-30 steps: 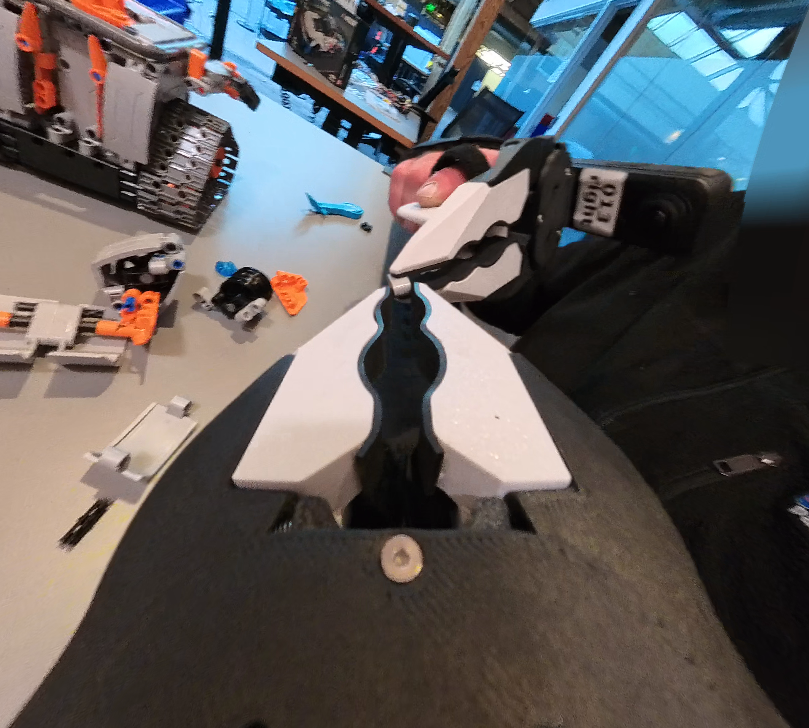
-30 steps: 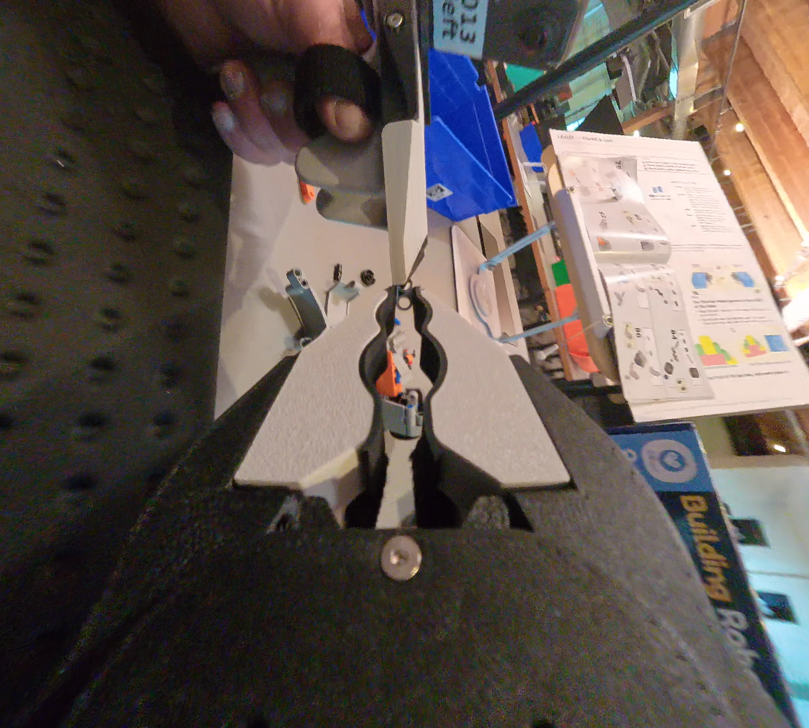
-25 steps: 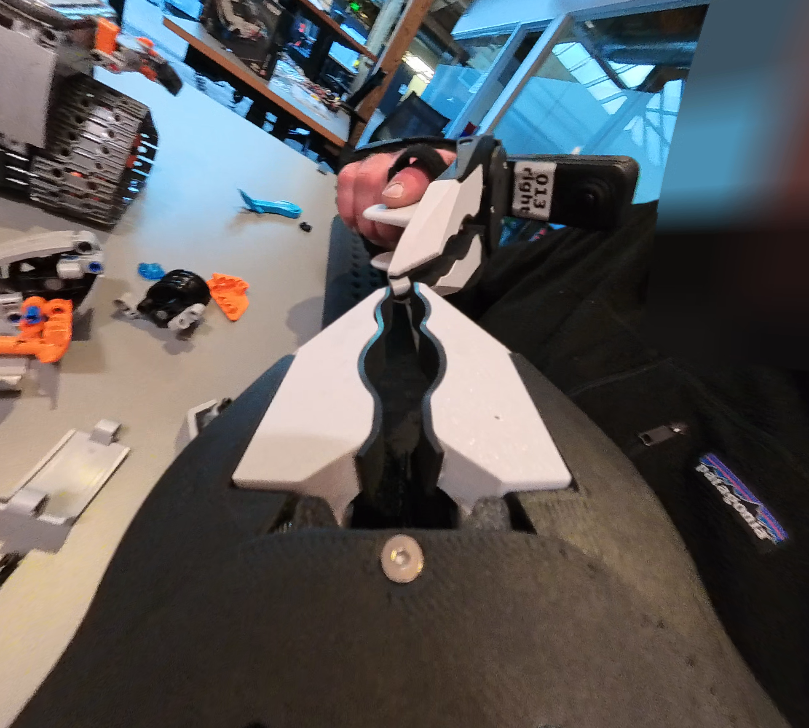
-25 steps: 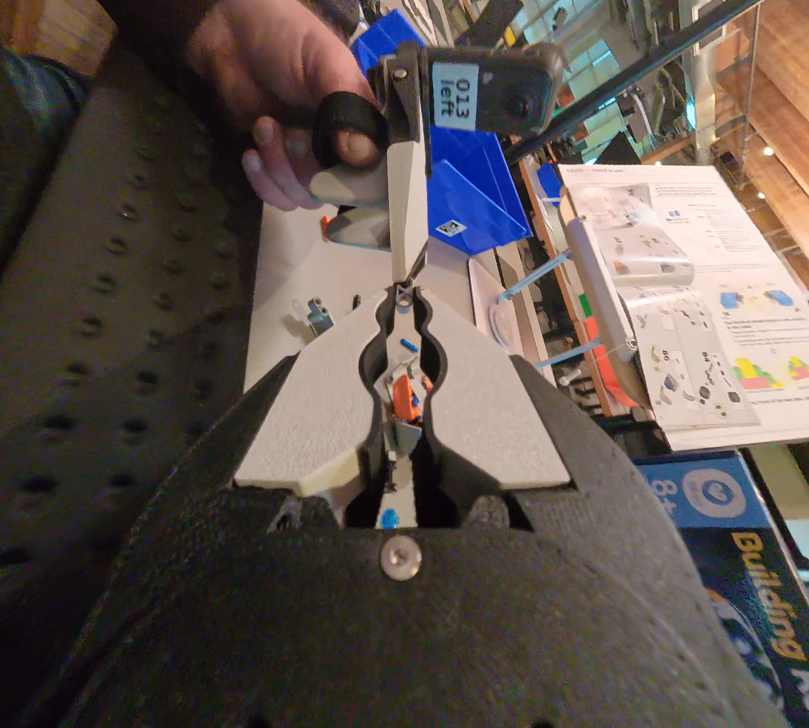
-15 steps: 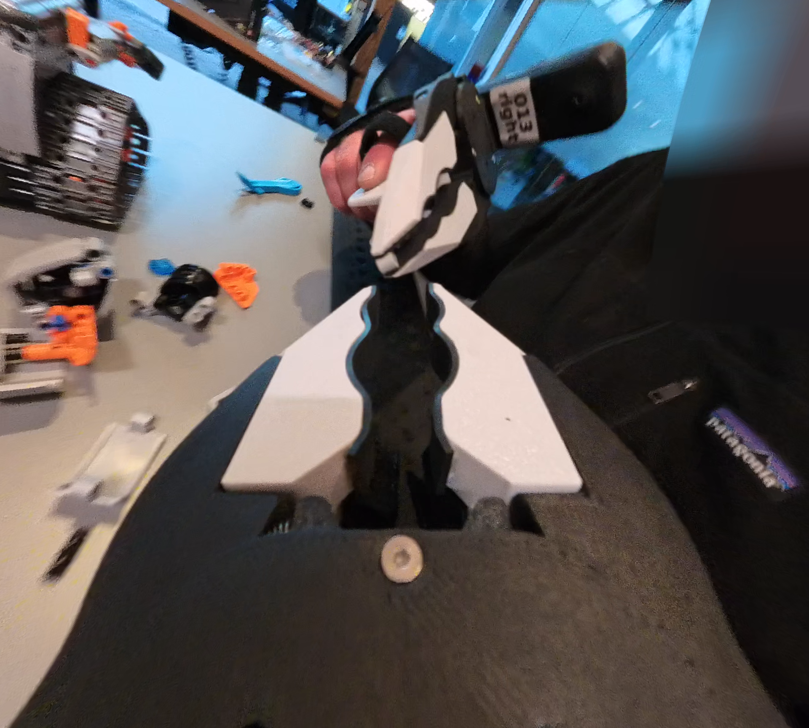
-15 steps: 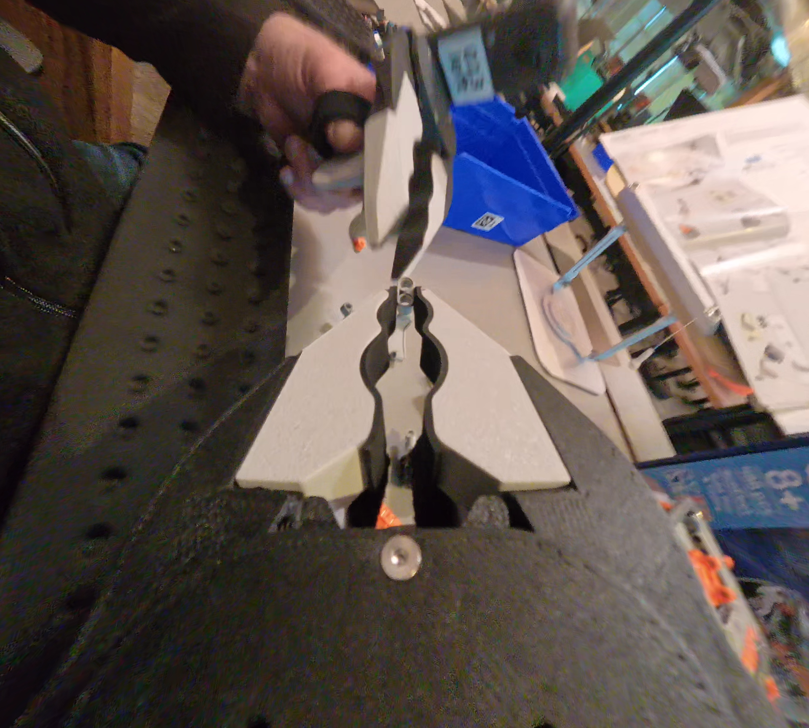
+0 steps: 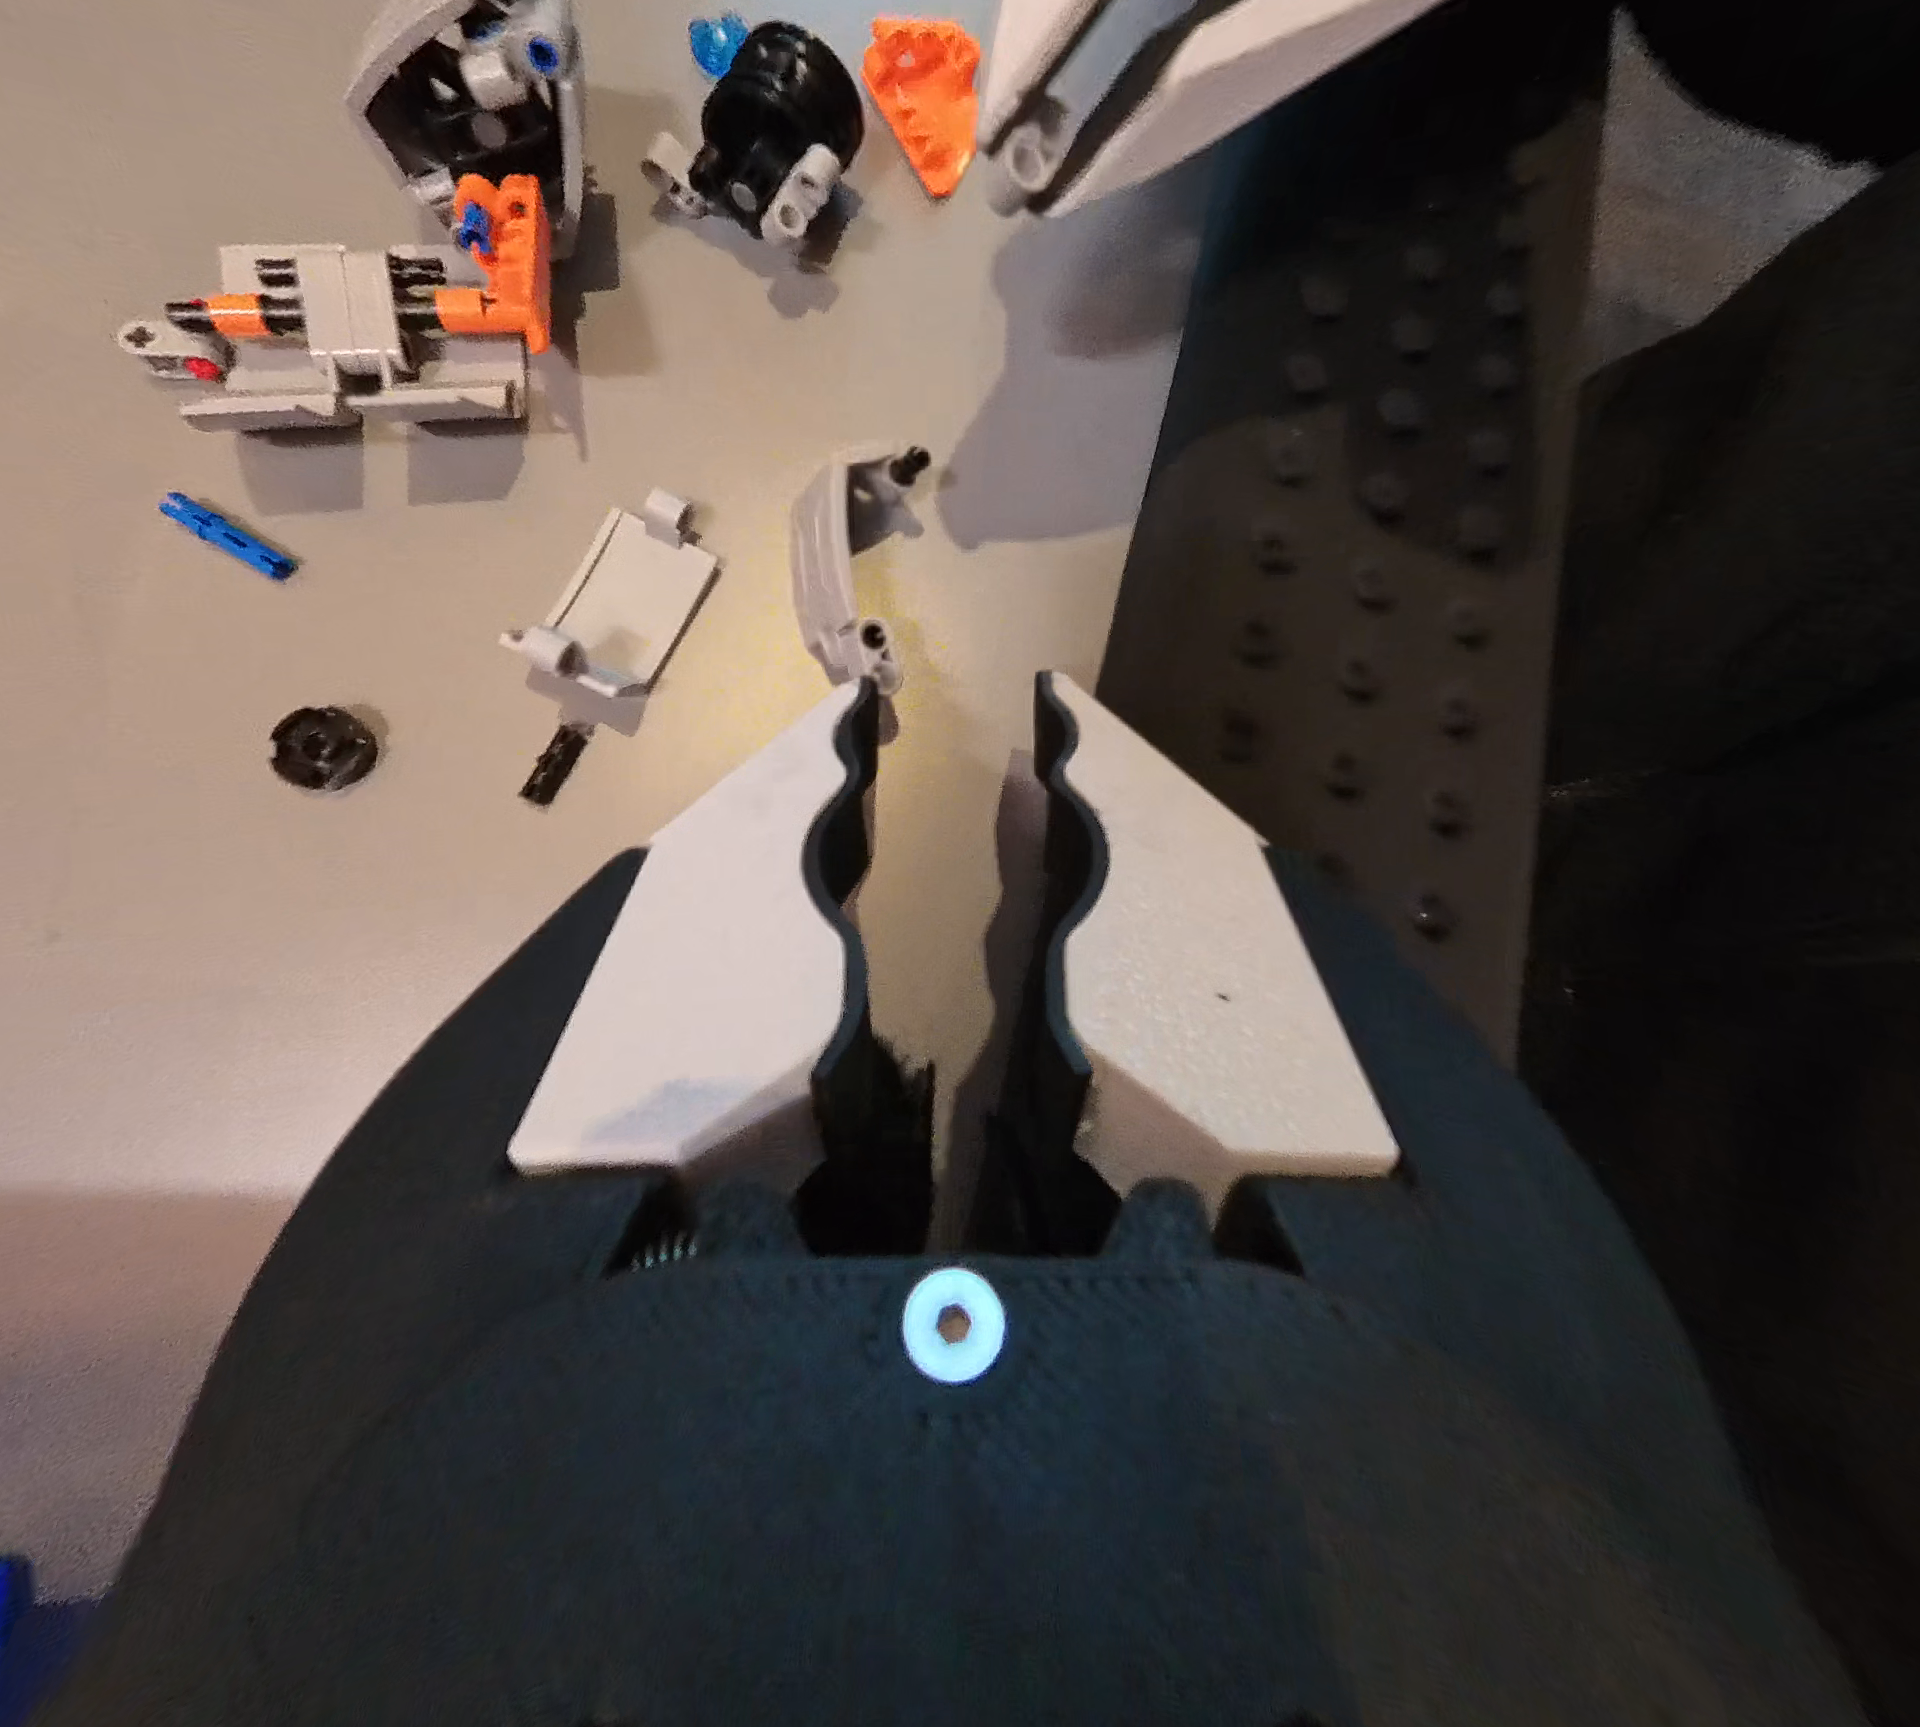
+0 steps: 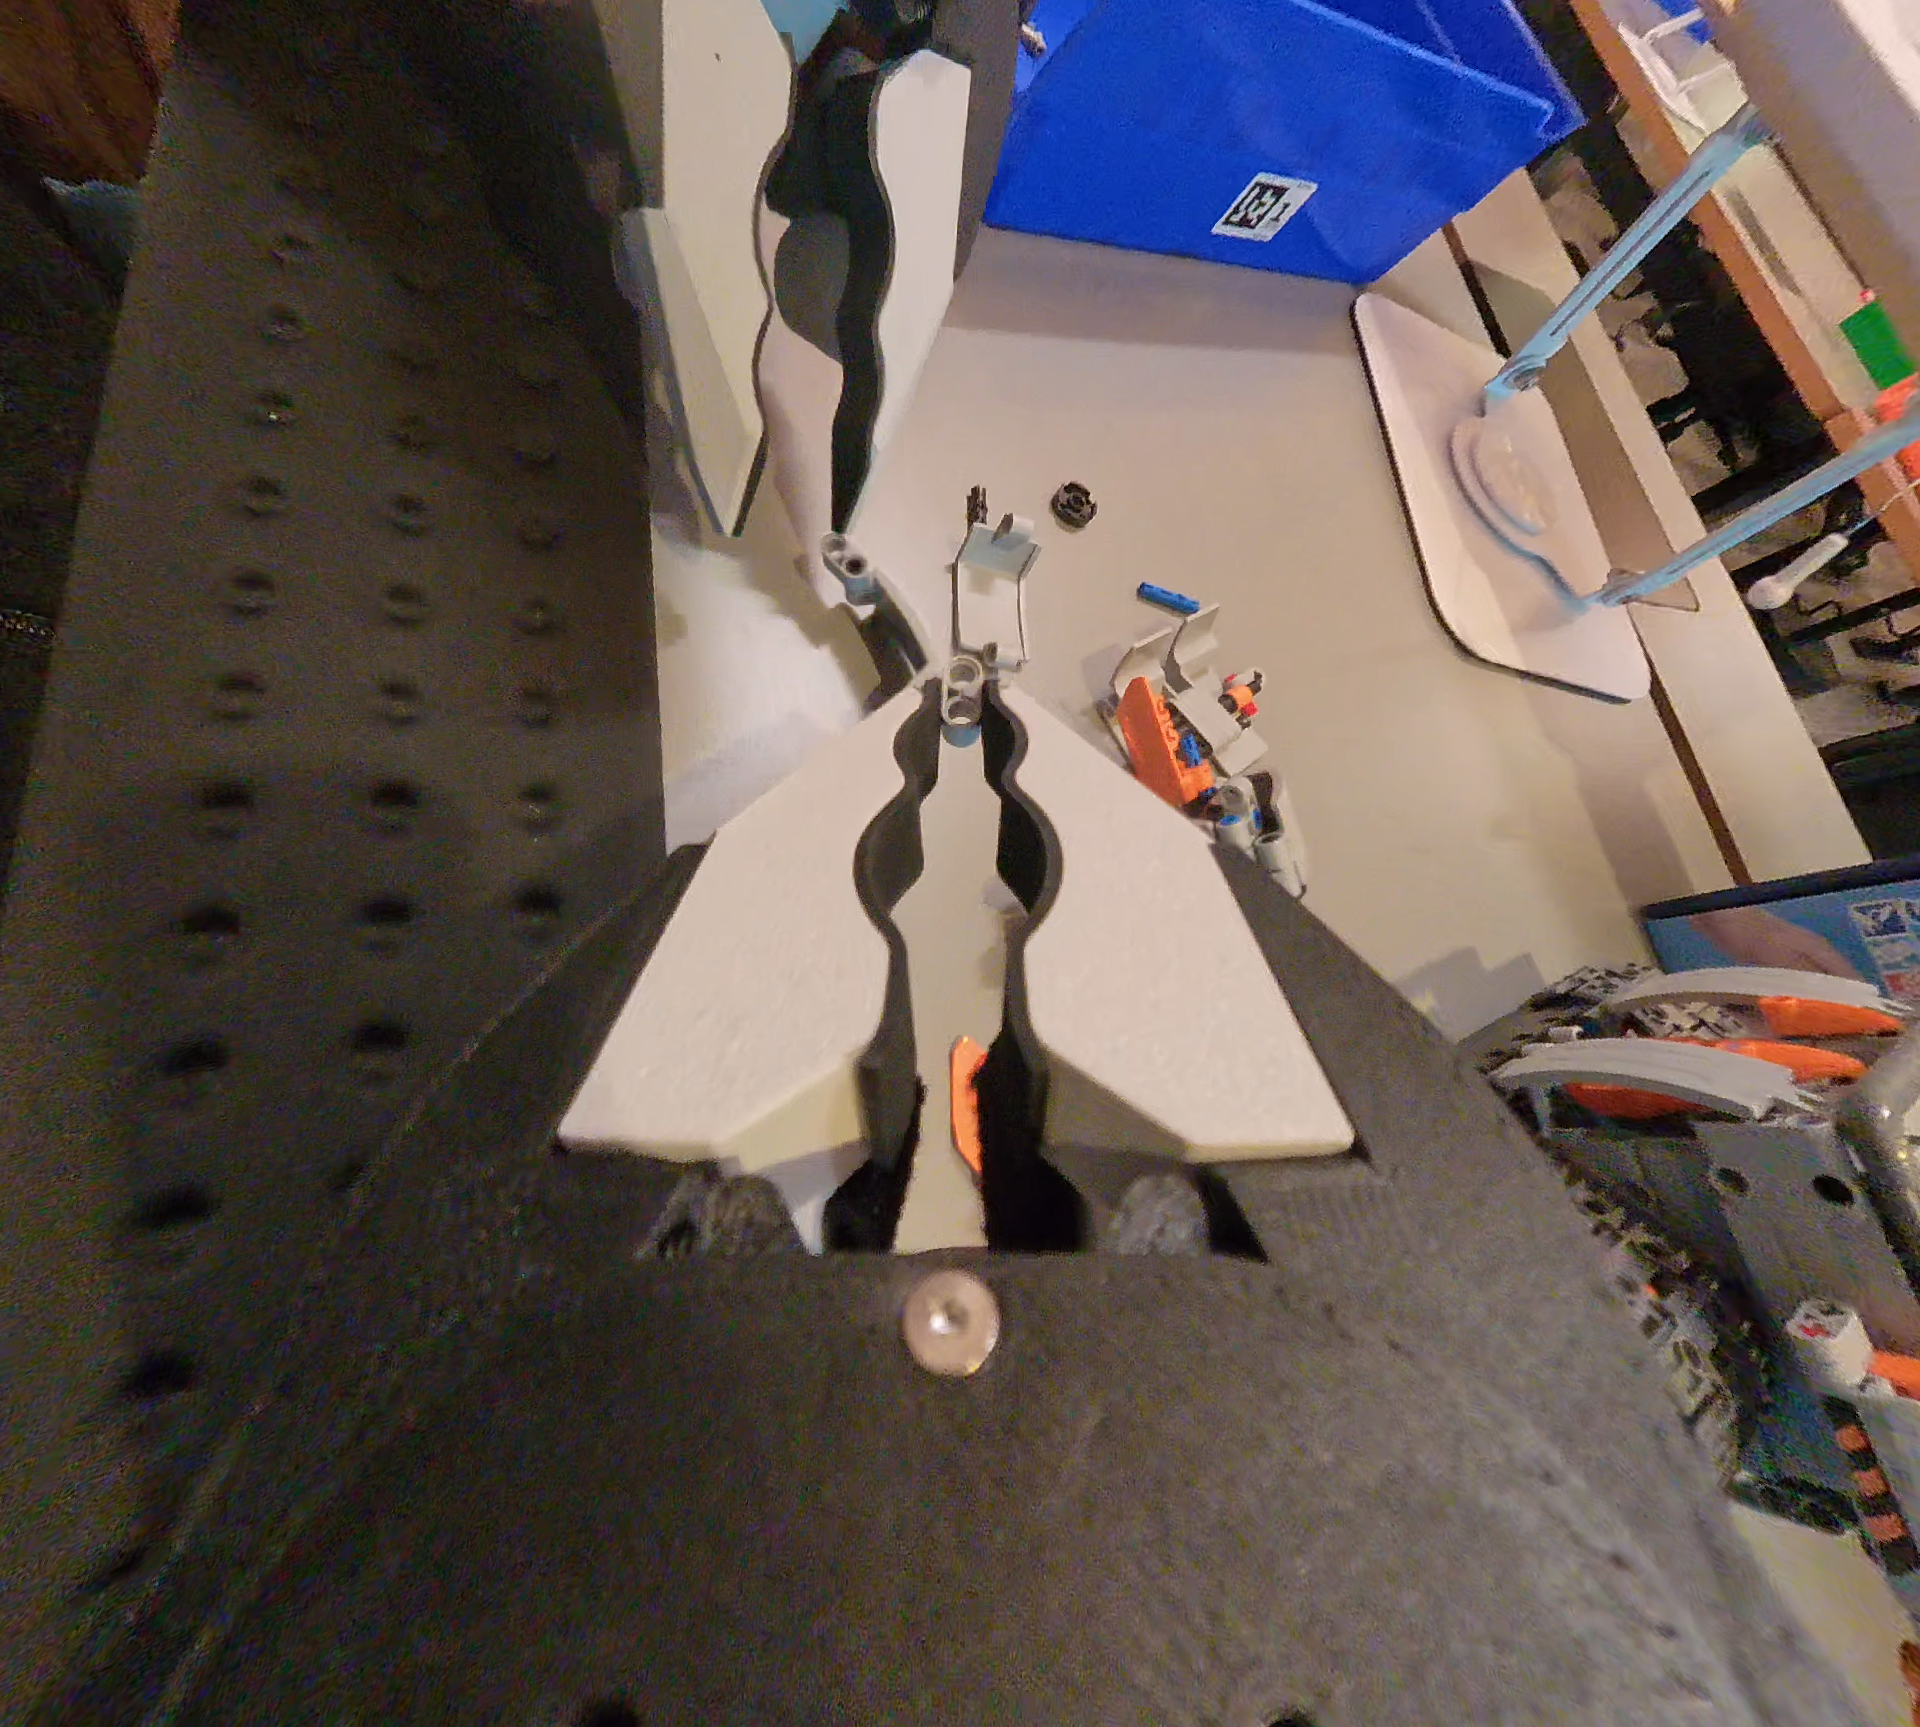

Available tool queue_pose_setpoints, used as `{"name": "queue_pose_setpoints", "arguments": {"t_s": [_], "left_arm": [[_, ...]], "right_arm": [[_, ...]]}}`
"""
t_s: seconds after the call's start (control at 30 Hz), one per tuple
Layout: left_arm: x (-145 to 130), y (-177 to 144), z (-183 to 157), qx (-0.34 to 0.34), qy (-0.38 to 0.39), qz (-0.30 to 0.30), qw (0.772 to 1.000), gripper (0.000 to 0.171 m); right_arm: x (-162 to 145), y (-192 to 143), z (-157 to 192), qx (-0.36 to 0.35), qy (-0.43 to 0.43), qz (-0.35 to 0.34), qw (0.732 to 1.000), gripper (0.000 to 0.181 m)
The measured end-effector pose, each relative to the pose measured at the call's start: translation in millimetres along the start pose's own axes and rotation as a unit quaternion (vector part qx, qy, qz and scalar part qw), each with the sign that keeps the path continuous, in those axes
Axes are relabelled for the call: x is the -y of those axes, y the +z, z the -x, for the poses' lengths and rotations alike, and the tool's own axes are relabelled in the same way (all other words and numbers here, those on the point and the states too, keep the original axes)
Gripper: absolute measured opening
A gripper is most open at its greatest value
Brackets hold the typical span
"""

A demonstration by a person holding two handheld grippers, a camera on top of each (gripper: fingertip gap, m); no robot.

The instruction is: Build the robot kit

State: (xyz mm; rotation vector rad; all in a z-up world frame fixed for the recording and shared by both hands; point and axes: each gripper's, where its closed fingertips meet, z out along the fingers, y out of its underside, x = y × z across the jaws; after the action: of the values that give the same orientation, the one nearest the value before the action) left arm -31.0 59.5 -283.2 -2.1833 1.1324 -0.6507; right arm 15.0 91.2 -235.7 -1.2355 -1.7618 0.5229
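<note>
On the far left of the grey surface [image 7: 156, 950] in the left wrist view lies a small blue pin [image 7: 227, 536], with a grey-and-orange brick assembly [image 7: 353, 327] above it and a black round piece [image 7: 323, 748] below. Further right sit a flat grey panel [image 7: 621, 612], a black rounded part [image 7: 777, 119] and an orange wedge piece [image 7: 928, 98]. A curved grey piece [image 7: 831, 576] lies on the surface just ahead of the left hand-held gripper [image 7: 951, 690], whose fingers stand parted with nothing between them; its left tip is almost at the curved piece's near end. To the right, the right hand-held gripper [image 7: 1023, 165] hangs above the surface, its fingers closed on a small grey connector [image 7: 1029, 163] pinched at the very tips. In the right wrist view the same small grey connector sits between the tips, and blue bins [image 8: 1247, 119] stand at the back of the surface.
</note>
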Motion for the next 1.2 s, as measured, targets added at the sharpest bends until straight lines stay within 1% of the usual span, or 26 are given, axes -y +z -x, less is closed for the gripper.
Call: {"name": "queue_pose_setpoints", "arguments": {"t_s": [0.07, 0.13, 0.23, 0.3, 0.4, 0.5, 0.57, 0.6, 0.63, 0.67, 0.7, 0.77, 0.83, 0.93, 1.0, 1.2], "left_arm": [[-1, 7, -8, -0.016, 0.005, 0.014, 1.0, 0.027], [7, 12, -20, -0.043, 0.008, 0.003, 0.999, 0.023], [13, 12, -26, -0.053, 0.022, 0.007, 0.998, 0.022], [19, 7, -17, -0.023, 0.04, 0.008, 0.999, 0.025], [24, 9, 1, 0.034, 0.079, 0.037, 0.996, 0.039], [22, 21, 8, 0.054, 0.109, 0.079, 0.989, 0.045], [17, 31, 10, 0.043, 0.109, 0.104, 0.988, 0.046], [16, 34, 11, 0.035, 0.105, 0.107, 0.988, 0.042], [15, 37, 7, 0.015, 0.101, 0.108, 0.989, 0.03], [15, 39, 5, 0.007, 0.098, 0.106, 0.99, 0.024], [20, 39, 7, 0.012, 0.093, 0.091, 0.991, 0.023], [30, 36, 3, -0.01, 0.056, 0.056, 0.997, 0.024], [45, 31, 5, -0.014, 0.017, 0.0, 1.0, 0.023], [63, 26, 4, -0.039, -0.043, -0.074, 0.996, 0.023], [73, 23, 2, -0.053, -0.06, -0.117, 0.99, 0.024], [93, 15, 1, -0.073, -0.098, -0.179, 0.976, 0.024]], "right_arm": [[-3, 1, -1, 0.001, 0.006, 0.007, 1.0, 0.005], [-6, 2, -3, 0.004, 0.011, 0.011, 1.0, 0.005], [-11, 2, -4, 0.009, 0.021, 0.018, 1.0, 0.005], [-14, 2, -4, 0.011, 0.024, 0.023, 0.999, 0.005], [-16, 3, -3, 0.013, 0.025, 0.026, 0.999, 0.005], [-17, 3, -3, 0.011, 0.022, 0.03, 0.999, 0.005], [-18, 3, -2, 0.011, 0.023, 0.03, 0.999, 0.005], [-19, 3, -2, 0.011, 0.022, 0.031, 0.999, 0.005], [-19, 2, -1, 0.011, 0.022, 0.031, 0.999, 0.005], [-20, 2, -1, 0.012, 0.022, 0.031, 0.999, 0.005], [-20, 2, -1, 0.012, 0.022, 0.03, 0.999, 0.005], [-20, 0, -1, 0.011, 0.021, 0.029, 0.999, 0.005], [-19, -2, -1, 0.008, 0.023, 0.022, 0.999, 0.005], [-15, -5, -4, -0.004, 0.02, 0.011, 1.0, 0.005], [-13, -7, -8, -0.021, 0.015, 0.006, 1.0, 0.005], [-3, -20, -22, -0.078, 0.002, -0.02, 0.997, 0.005]]}}
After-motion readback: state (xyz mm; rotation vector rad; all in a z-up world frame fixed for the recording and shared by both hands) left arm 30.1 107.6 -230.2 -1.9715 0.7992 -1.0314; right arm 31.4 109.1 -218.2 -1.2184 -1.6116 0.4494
